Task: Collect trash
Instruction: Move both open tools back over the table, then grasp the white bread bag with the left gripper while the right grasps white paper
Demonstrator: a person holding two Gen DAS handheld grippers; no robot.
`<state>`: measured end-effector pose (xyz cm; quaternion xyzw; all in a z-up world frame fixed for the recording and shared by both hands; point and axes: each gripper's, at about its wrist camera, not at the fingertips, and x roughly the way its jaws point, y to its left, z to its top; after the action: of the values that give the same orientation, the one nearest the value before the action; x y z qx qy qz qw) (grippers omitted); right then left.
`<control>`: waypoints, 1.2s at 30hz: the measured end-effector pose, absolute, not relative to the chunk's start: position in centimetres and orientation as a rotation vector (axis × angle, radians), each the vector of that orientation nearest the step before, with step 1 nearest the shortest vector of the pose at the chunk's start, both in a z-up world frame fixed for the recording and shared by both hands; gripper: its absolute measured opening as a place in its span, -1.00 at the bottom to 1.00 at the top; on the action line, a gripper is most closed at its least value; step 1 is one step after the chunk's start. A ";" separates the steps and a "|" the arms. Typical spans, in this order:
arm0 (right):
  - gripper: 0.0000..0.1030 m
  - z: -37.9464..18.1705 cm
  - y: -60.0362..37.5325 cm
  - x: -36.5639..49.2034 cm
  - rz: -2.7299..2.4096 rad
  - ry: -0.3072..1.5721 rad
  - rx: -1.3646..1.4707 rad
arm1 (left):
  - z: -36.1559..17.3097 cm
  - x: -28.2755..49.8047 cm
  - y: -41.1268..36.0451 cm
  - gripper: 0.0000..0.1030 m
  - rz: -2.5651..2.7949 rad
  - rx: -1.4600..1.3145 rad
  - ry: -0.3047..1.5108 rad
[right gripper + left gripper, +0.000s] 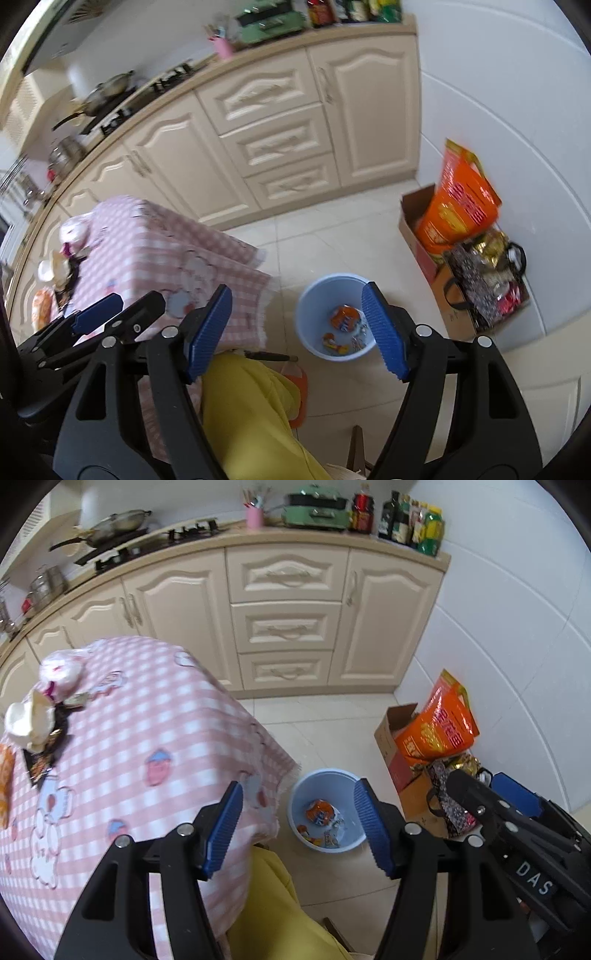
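Note:
A light blue bin (299, 794) stands on the floor by the table corner, with an orange wrapper (320, 811) and small scraps inside; it also shows in the right wrist view (314, 295). My left gripper (301, 829) is open and empty above the table edge and the bin. My right gripper (301, 330) is open and empty above the bin. On the pink checked tablecloth (155, 716) lie a crumpled white tissue (27, 722), a dark wrapper (44, 760), a white-pink bag (61, 670) and an orange packet (5, 782) at the far left.
Cream kitchen cabinets (284, 627) run along the back. A cardboard box (391, 738) with an orange bag (439, 723) and a patterned bag (450, 797) stands by the white wall at the right. The person's yellow-clad leg (273, 915) is below the grippers.

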<state>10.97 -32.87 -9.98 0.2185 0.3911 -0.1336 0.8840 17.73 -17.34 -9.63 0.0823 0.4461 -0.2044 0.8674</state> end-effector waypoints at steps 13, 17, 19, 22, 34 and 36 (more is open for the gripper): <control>0.45 -6.0 -23.0 13.6 -0.069 0.757 0.301 | -5.9 16.9 -5.7 0.24 -0.217 0.052 0.831; 0.48 -5.2 -19.0 15.4 0.021 0.757 0.246 | -5.3 17.1 -1.4 0.29 -0.122 0.021 0.810; 0.48 -5.0 -16.8 16.6 0.069 0.760 0.218 | -5.0 17.3 1.0 0.34 -0.066 0.001 0.801; 0.49 -4.7 -13.6 18.3 0.136 0.766 0.171 | -4.8 17.7 4.4 0.46 0.011 -0.028 0.797; 0.50 -5.9 -2.9 24.7 0.332 0.807 0.000 | -6.8 23.3 16.4 0.57 0.221 -0.137 0.891; 0.50 -6.1 -2.0 25.9 0.339 0.811 -0.019 | -7.3 24.5 17.3 0.57 0.230 -0.140 0.909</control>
<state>25.85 -2.04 -6.07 -0.0092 0.3927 0.1639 0.9049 24.55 17.26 -7.35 -0.0672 0.4374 0.1108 0.8899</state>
